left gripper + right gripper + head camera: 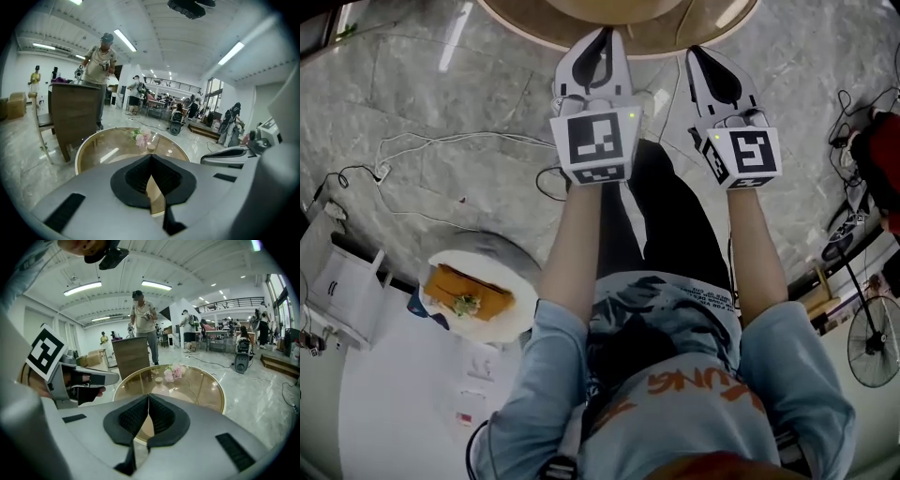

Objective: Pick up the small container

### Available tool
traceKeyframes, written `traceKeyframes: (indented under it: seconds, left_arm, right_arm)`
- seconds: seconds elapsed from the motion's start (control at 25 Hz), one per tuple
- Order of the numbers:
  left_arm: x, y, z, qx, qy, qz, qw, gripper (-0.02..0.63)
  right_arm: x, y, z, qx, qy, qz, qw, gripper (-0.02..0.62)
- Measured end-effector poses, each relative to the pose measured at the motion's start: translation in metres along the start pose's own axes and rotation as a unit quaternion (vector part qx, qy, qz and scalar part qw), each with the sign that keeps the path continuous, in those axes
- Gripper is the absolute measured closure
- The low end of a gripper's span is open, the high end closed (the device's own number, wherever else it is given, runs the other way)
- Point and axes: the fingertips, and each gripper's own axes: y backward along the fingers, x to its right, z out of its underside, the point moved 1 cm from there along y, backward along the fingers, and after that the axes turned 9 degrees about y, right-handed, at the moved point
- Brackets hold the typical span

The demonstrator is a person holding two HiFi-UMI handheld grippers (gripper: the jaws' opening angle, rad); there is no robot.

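The container (160, 386) is stood upright, long axis vertical, cap up, just beside the flowers (176, 372) toward the surface's (206, 385) far edge. The left tool (151, 157) and right tool (148, 397) are held closed together, empty.

Arms (572, 253) outstretched, parallel. Left tongs (600, 42), right tongs (703, 56) side by side, tilted down, both closed, empty.
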Motion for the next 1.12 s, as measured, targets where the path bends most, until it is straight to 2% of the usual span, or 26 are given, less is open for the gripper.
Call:
traceKeyframes:
  seconds: [0.08,0.24,0.52,0.8,1.12]
  left_arm:
    - [-0.004,-0.002,0.006,-0.009,-0.002,0.003,1.0000,0.583]
    - [-0.014,-0.007,0.014,-0.029,-0.008,0.008,0.9995,0.583]
    - [-0.033,-0.026,0.018,-0.041,0.000,0.022,0.9989,0.583]
    - [-0.049,-0.046,0.023,-0.061,-0.006,0.041,0.9973,0.583]
    - [-0.057,-0.071,0.029,-0.091,-0.026,0.067,0.9932,0.583]
  right_arm:
    - [0.000,-0.008,0.007,-0.003,-0.012,0.015,1.000,0.583]
    - [-0.001,-0.029,0.015,-0.009,-0.026,0.017,0.999,0.534]
    - [0.004,-0.076,0.025,-0.030,-0.021,0.014,0.999,0.520]
    - [0.010,-0.116,0.032,-0.041,-0.013,0.015,0.999,0.468]
    - [0.026,-0.149,0.029,-0.025,-0.029,0.042,0.998,0.449]
